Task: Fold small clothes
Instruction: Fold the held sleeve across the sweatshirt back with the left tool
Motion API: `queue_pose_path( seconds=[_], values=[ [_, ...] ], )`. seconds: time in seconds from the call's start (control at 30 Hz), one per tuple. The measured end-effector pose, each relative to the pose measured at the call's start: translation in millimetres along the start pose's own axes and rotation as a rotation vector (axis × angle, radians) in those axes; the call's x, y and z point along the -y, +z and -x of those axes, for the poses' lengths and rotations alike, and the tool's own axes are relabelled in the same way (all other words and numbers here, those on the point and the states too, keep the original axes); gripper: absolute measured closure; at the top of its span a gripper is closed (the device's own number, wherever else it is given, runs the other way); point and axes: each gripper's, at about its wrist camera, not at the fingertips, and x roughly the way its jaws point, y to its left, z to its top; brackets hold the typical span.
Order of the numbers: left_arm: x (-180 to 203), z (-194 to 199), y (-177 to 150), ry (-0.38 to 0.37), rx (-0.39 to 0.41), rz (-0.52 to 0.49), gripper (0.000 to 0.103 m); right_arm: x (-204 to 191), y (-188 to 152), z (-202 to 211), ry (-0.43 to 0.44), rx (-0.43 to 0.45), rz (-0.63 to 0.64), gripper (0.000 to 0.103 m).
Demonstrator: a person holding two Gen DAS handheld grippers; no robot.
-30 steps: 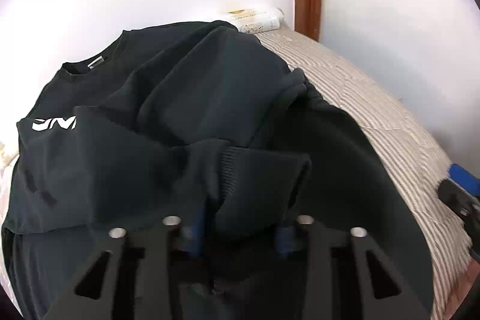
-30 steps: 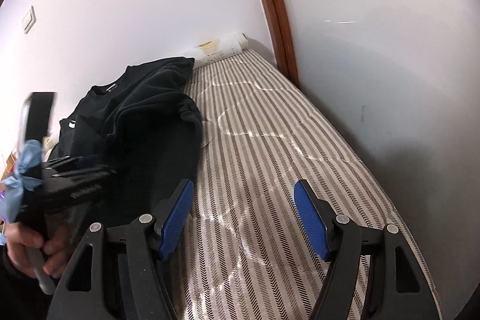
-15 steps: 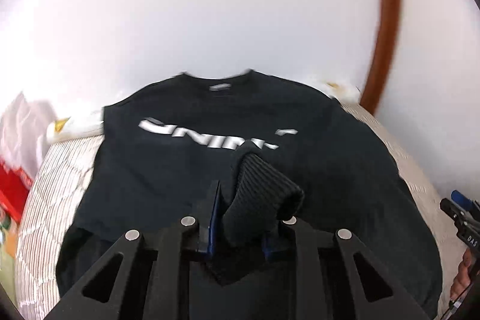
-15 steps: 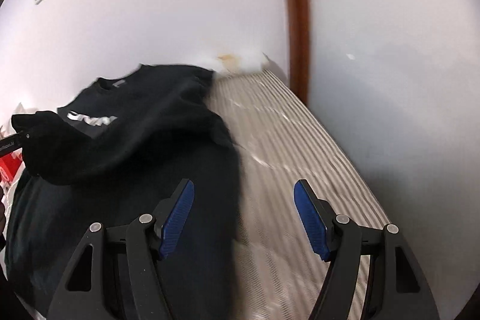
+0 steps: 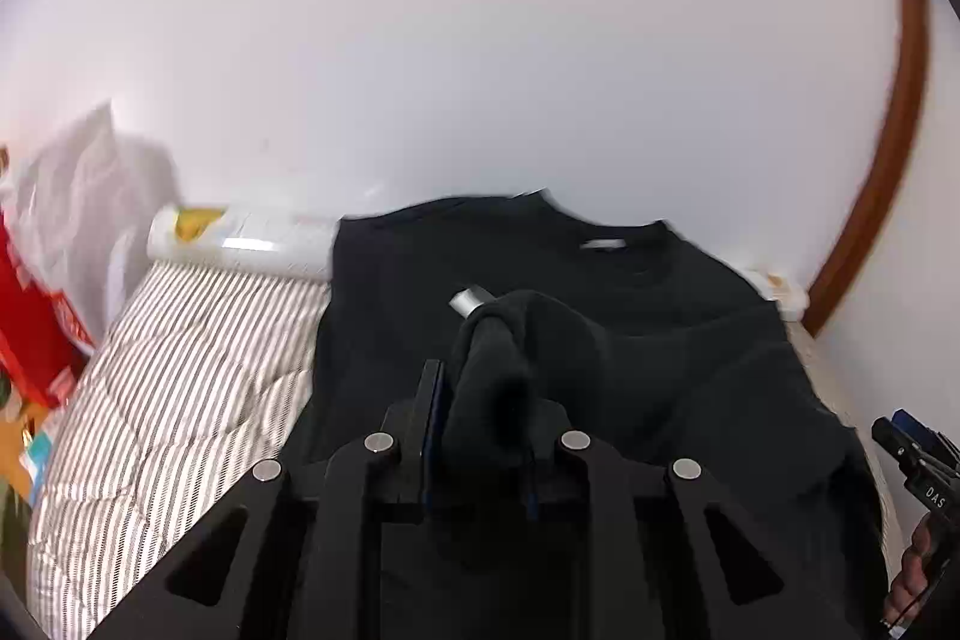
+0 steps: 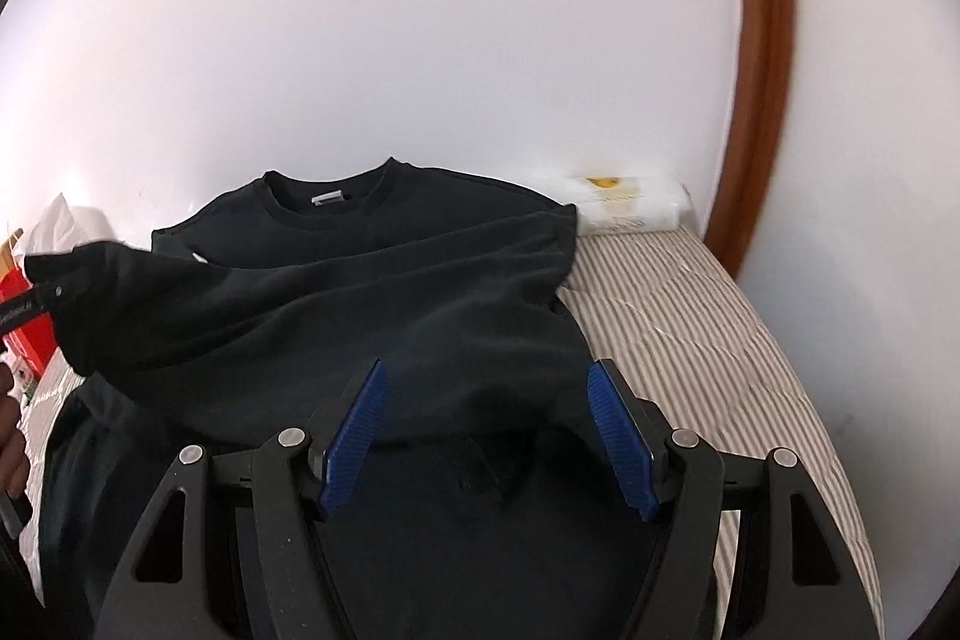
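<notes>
Through the left wrist camera we see our left gripper (image 5: 480, 400) clamped on the ribbed cuff (image 5: 489, 376) of the black long-sleeved sweatshirt (image 5: 660, 340), which lies spread on the striped quilted mattress (image 5: 180, 370) with its collar toward the white wall (image 5: 480, 40). A white plastic-wrapped roll (image 5: 240, 244) lies along the wall.

Through the right wrist camera our right gripper (image 6: 487, 436) hangs above the sweatshirt's lower part, its blue pads (image 6: 354, 436) wide apart and holding nothing. The sleeve (image 6: 300, 304) stretches across the chest toward the left gripper.
</notes>
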Motion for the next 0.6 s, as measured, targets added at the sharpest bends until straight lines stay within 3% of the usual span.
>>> queue_pose_path(
  seconds=[0.17,0.33,0.43,0.5,0.6],
  values=[
    [-30,-26,-16,0.056,-0.043,0.045,0.084,-1,-1,-44,-0.039,-0.056,-0.011,0.034],
    [-49,-43,-23,0.048,-0.077,0.07,0.084,6,-26,-81,-0.043,-0.131,-0.013,0.034],
    [-52,-43,-24,-0.021,-0.094,0.102,0.069,4,-30,-84,-0.035,-0.116,0.002,0.034],
    [-51,-43,-25,-0.069,-0.101,0.115,0.054,6,-31,-83,-0.027,-0.111,-0.008,0.034],
    [-45,-44,-30,-0.102,-0.133,0.112,0.053,7,-33,-85,-0.019,-0.098,-0.016,0.034]
  ],
)
